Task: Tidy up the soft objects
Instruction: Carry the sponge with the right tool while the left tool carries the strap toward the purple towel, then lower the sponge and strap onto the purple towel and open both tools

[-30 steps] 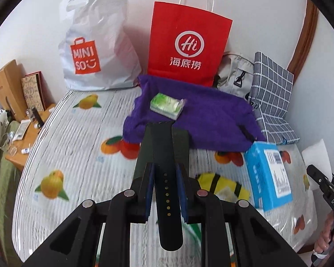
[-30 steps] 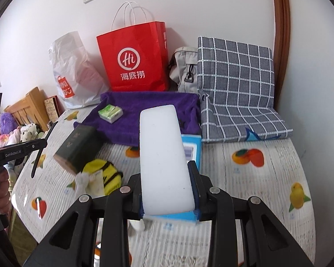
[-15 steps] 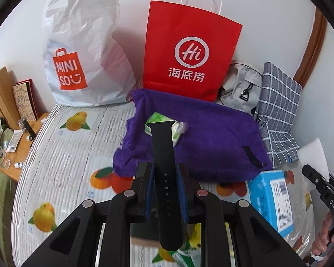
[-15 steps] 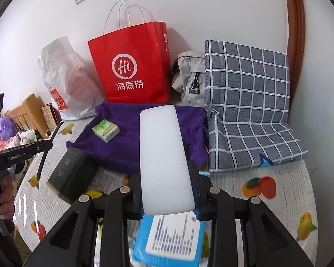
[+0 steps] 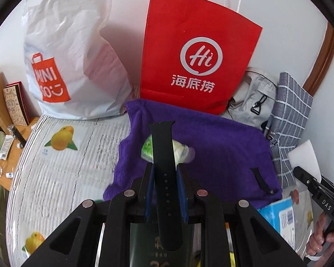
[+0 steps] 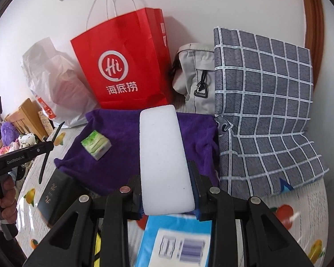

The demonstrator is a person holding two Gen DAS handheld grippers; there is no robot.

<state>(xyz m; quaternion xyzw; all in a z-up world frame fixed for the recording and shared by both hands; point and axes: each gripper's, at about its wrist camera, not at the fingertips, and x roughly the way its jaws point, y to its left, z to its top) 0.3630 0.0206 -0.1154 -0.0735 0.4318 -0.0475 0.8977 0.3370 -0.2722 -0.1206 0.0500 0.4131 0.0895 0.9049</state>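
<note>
Left wrist view — my left gripper (image 5: 164, 178) clamps a black watch strap (image 5: 164, 166), long axis toward 12 o'clock, above the purple towel (image 5: 222, 151). Right gripper (image 6: 167, 189) grips a white sponge (image 6: 162, 155) — towel likewise at 12; neither hand clearly nearer.

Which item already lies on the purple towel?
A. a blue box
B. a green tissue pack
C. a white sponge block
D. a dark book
B: the green tissue pack rests on the purple towel; the white sponge block is clamped in the right tongs, off the cloth.
</note>
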